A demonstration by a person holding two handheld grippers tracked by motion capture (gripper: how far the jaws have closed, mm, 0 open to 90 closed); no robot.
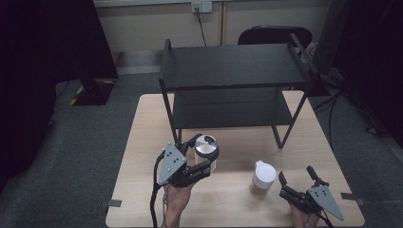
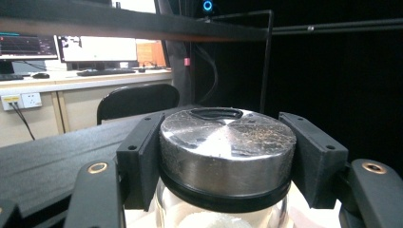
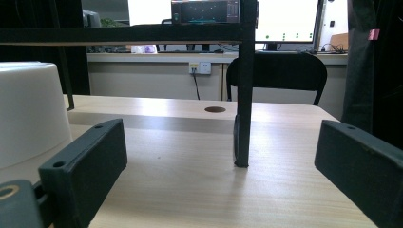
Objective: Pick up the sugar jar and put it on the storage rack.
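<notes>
1. The black two-tier shelf rack (image 1: 233, 71) stands at the far half of the wooden table (image 1: 138, 142).
2. The left gripper (image 1: 202, 154) is just in front of the rack's near-left leg, its jaws clamped on either side of a glass jar with a brushed metal lid (image 1: 206, 146); the left gripper view shows both pads pressed against the lid (image 2: 227, 142).
3. A white lidded container (image 1: 263, 175) stands on the table in front of the rack's right half.
4. The right gripper (image 1: 298, 178) sits just right of that container, jaws spread wide apart around nothing.
</notes>
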